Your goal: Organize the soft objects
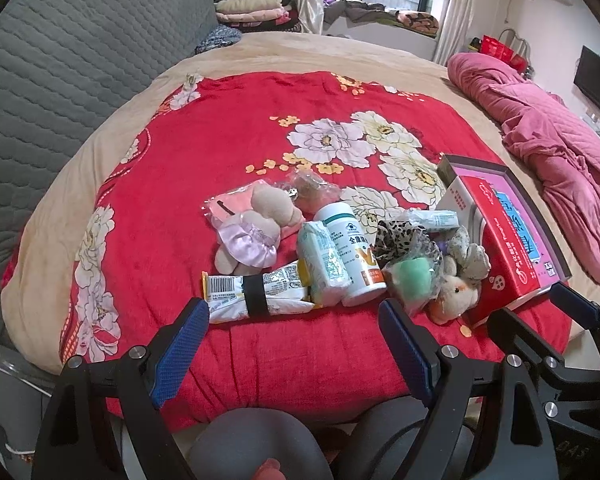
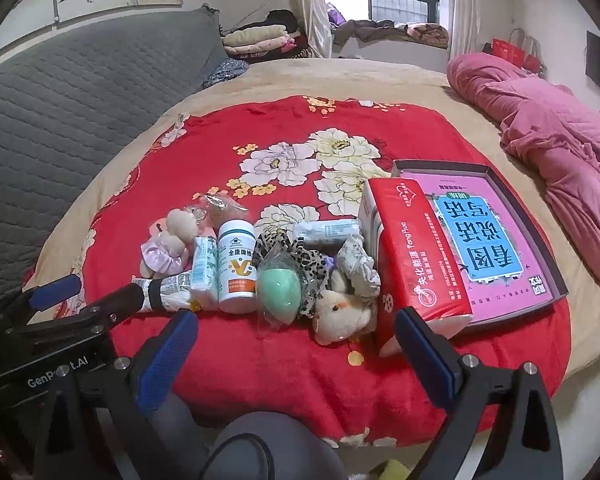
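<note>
A heap of small objects lies on the red floral blanket (image 1: 260,140). A beige plush doll in a lilac skirt (image 1: 252,236) is at the left, also in the right wrist view (image 2: 168,244). A small cream plush chick (image 1: 456,294) (image 2: 340,314) lies by a red tissue pack (image 2: 416,264). A green sponge in clear wrap (image 2: 276,288), a leopard-print scrunchie (image 1: 400,240) and a white bottle (image 1: 354,252) sit in the middle. My left gripper (image 1: 294,320) is open and empty in front of the heap. My right gripper (image 2: 296,328) is open and empty near the chick.
A shallow box with a pink and blue book (image 2: 484,240) lies at the right. A pink quilt (image 1: 548,136) is bunched at the far right. A grey quilted headboard (image 1: 60,80) stands at the left. A rolled snack wrapper (image 1: 256,292) lies near the left fingers.
</note>
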A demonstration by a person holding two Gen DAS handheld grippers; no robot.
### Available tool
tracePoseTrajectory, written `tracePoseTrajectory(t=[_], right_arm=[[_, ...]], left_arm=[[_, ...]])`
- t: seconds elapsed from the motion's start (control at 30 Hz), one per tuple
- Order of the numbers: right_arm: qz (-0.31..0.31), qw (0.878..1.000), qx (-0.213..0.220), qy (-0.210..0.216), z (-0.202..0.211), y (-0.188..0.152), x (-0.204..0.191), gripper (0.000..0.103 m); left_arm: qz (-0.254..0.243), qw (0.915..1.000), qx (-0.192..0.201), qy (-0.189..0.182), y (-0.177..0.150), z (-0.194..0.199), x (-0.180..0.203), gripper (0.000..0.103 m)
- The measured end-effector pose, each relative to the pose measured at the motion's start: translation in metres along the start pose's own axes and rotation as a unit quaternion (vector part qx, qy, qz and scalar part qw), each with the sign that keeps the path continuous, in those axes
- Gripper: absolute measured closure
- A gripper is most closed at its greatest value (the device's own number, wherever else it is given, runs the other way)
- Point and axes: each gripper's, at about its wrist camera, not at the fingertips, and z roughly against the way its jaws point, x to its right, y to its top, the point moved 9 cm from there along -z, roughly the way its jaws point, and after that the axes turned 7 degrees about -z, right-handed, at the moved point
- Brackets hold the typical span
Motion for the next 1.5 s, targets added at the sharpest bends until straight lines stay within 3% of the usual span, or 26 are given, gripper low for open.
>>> tracePoseTrajectory(t=[0.93,1.5], right_arm=[[0.0,1.0,0.001,0.003,0.003,0.0,0.003,0.004],[0.016,1.0,-0.024,0.001,-0.023,-0.01,-0.005,0.004]], left_arm=[[0.004,1.0,-0.003,-0.003,-0.004,0.002,-0.003,0.015],[0.049,0.9983,-0.03,0.011,-0.016,-0.039,-0.081,0.015]])
